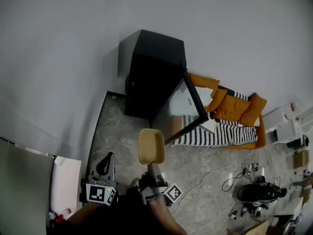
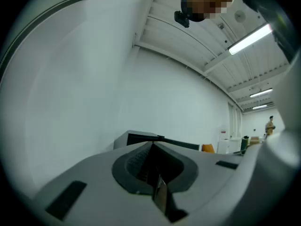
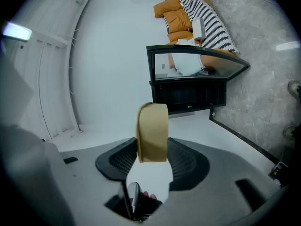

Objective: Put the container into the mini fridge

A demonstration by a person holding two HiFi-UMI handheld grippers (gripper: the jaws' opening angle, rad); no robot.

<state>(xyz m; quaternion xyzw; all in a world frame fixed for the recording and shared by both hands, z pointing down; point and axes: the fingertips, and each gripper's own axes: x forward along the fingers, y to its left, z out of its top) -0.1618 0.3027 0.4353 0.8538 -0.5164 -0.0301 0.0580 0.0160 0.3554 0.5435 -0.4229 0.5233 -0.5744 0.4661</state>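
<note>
A tan, open-topped container (image 1: 151, 146) hangs above the floor in front of the black mini fridge (image 1: 154, 75), with my right gripper (image 1: 151, 166) shut on its lower end. In the right gripper view the container (image 3: 153, 133) stands edge-on between the grey pads (image 3: 188, 161) of that gripper (image 3: 153, 160), and the fridge (image 3: 188, 95) lies straight ahead, still some way off. Its glass door (image 1: 183, 109) is swung open to the right. My left gripper (image 1: 107, 158) is low at the left, its jaws (image 2: 153, 166) shut on nothing and aimed at the white wall.
An orange sofa (image 1: 230, 111) with a striped blanket stands right of the fridge door. Cables (image 1: 215, 175) and a black device (image 1: 259, 192) lie on the marbled floor at the right. White boxes (image 1: 283, 121) sit at the far right, and a white sheet (image 1: 66, 180) lies at the left.
</note>
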